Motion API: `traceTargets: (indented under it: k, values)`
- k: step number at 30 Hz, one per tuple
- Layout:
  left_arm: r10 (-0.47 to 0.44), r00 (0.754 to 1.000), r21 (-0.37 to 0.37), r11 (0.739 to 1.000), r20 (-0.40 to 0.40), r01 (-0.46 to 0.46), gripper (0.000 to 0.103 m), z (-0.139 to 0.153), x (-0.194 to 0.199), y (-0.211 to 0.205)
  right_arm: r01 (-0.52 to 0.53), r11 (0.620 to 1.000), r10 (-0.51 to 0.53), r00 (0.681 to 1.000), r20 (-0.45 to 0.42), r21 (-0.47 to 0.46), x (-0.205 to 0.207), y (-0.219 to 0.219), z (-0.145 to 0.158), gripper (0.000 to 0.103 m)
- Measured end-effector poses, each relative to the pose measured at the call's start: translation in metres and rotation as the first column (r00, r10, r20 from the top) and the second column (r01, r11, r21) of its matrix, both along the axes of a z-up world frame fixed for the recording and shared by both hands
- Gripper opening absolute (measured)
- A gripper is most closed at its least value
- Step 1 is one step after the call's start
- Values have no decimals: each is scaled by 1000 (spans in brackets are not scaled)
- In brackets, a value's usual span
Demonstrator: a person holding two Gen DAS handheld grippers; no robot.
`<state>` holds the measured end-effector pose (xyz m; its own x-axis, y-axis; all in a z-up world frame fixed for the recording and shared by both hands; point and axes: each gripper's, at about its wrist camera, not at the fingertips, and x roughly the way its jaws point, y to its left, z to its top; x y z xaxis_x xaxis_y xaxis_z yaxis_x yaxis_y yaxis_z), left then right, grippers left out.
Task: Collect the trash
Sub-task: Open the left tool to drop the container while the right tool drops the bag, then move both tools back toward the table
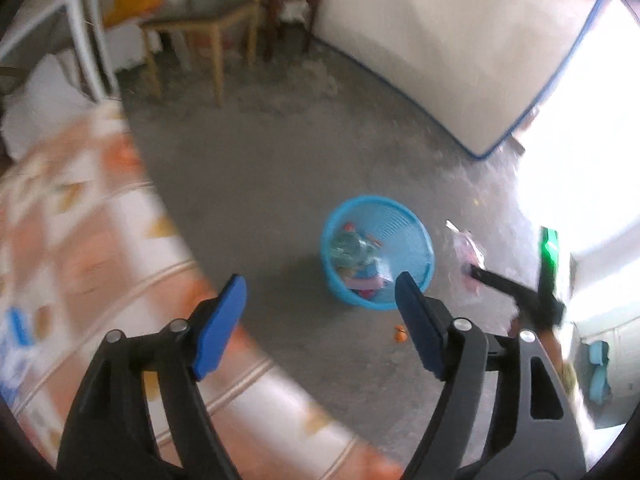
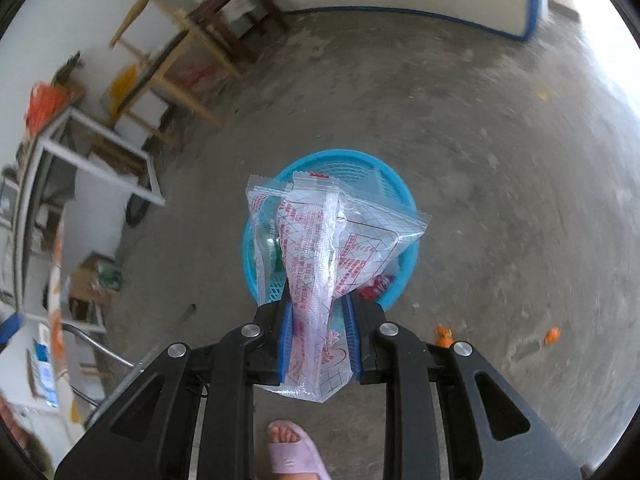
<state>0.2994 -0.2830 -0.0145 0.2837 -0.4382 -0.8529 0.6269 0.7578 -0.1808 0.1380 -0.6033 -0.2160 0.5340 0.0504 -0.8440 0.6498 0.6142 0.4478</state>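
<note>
At the far left of the left wrist view a patterned orange-and-white cloth (image 1: pixel 92 264) covers what looks like a counter or bed edge; blur keeps me from telling which. Just right of it the left tongs (image 1: pixel 320 320) stand released, blue pads spread wide with nothing between them, probably held back to leave room for the other hand.

Past them, on the bare concrete floor (image 1: pixel 260 184), sits the blue basket (image 1: pixel 416 240), already holding a mix of wrappers and what may be a clear bottle. A small orange scrap (image 1: pixel 399 334) lies on the floor just beside its base. Further right, the right tongs (image 1: pixel 476 271) carry a clear plastic wrapper (image 1: pixel 466 258), near the basket rim but not over it in this view.

In the right wrist view the right tongs (image 2: pixel 318 332) are clenched on the wrapper (image 2: pixel 332 240), a crinkled clear packet with red print, pinched low so most of it stands up ahead of the pads. It hangs in front of the basket (image 2: pixel 404 196), which suggests the drop is close. 2 orange scraps (image 2: pixel 444 335) (image 2: pixel 552 336) lie to the right, still uncollected. A foot in a pink slipper (image 2: pixel 290 452) stands below the tongs.

Nothing blocks the way to the basket. Wooden stools (image 1: pixel 208 28) and a white mattress (image 1: pixel 440 40) stand well apart.
</note>
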Motion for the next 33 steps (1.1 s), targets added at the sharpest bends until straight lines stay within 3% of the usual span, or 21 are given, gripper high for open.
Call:
traceTargets:
  k: [4,7,12,15,24,29,33]
  values:
    - [52,997,-37,998,58,-50,76,22,-23,71,-62,997,60,997,-51,-40,45,8,-16,26]
    - [111,991,-62,992,80,-107,77,26,-43,116,-124,986,108,984,-140,-113,81,14,-41,45]
    - [253,966,-145,959,48,-244,77,25,-64,181,-179,967,126,955,-269,-181,104,19,-73,50]
    - [314,947,-149,942,74,-301,77,24,-72,212,-175,964,120,959,-258,-200,103,22,-71,59]
    - [430,900,-184,893,71,-412,77,20,-79,276,-118,980,92,983,-161,-158,69,25,-45,60]
    - [477,874,-198,869,90,-454,81,19,-87,302,-126,981,116,991,-72,-145,42,41,-9,60]
    - [528,845,-201,839,81,-505,82,17,-94,326,-176,970,180,984,8,-169,30,60,36,66]
